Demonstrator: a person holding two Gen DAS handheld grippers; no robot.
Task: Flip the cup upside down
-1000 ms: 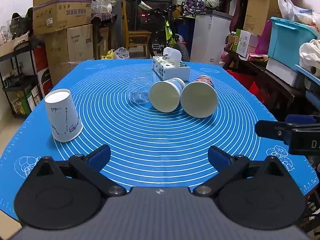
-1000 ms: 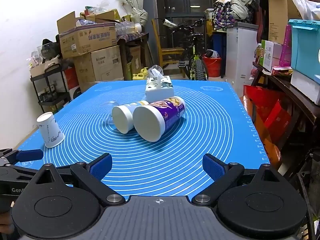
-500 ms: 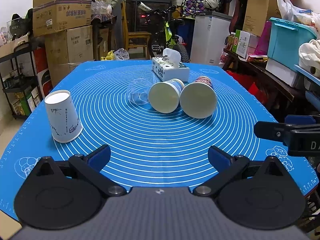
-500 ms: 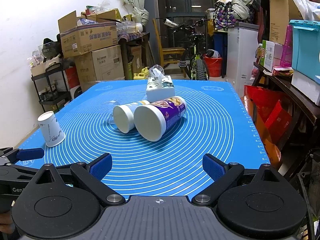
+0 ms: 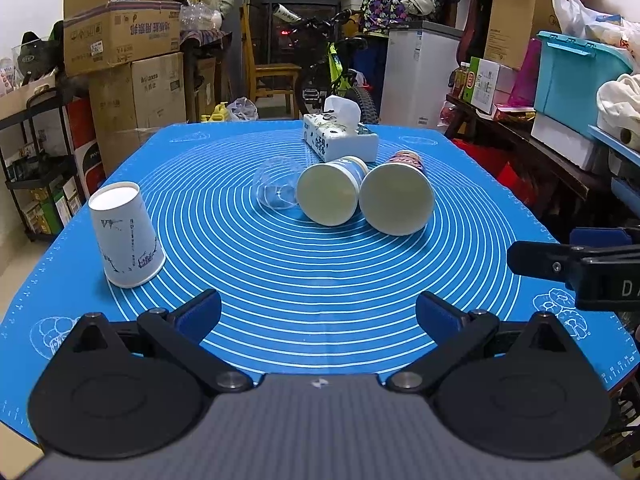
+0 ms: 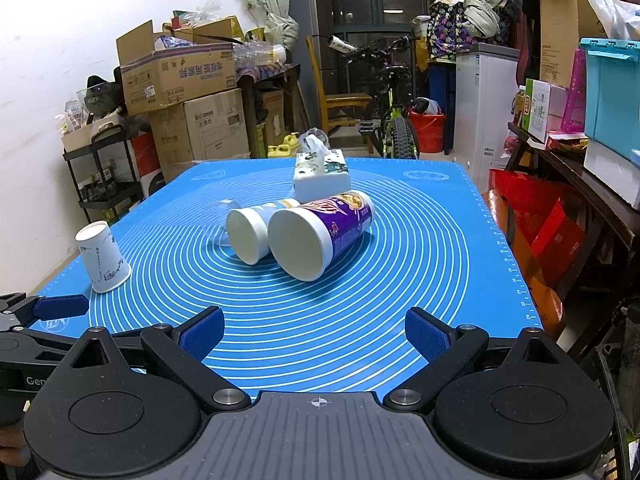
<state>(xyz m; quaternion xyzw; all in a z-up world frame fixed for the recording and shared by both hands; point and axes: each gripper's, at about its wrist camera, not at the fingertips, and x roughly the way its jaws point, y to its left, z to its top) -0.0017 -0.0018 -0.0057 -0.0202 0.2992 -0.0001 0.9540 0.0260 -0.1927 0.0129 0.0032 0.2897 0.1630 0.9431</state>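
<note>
A white paper cup (image 5: 126, 236) stands upside down at the left of the blue mat (image 5: 320, 280); it also shows in the right wrist view (image 6: 102, 258). Three cups lie on their sides mid-mat: a clear plastic cup (image 5: 276, 188), a white and blue cup (image 5: 330, 192) and a purple printed cup (image 5: 396, 198). In the right wrist view they are the clear cup (image 6: 224, 224), the white cup (image 6: 252, 234) and the purple cup (image 6: 320, 236). My left gripper (image 5: 318, 314) is open and empty near the mat's front edge. My right gripper (image 6: 314, 334) is open and empty, level with it.
A tissue box (image 5: 340, 138) stands behind the lying cups. Cardboard boxes (image 5: 120, 36) and a black shelf stand at the left. A bicycle (image 5: 336, 68) and a white freezer (image 5: 418, 72) are behind the table. Storage boxes (image 5: 576, 76) line the right side.
Both grippers have crept slightly forward toward the cups. The cups have not moved.
</note>
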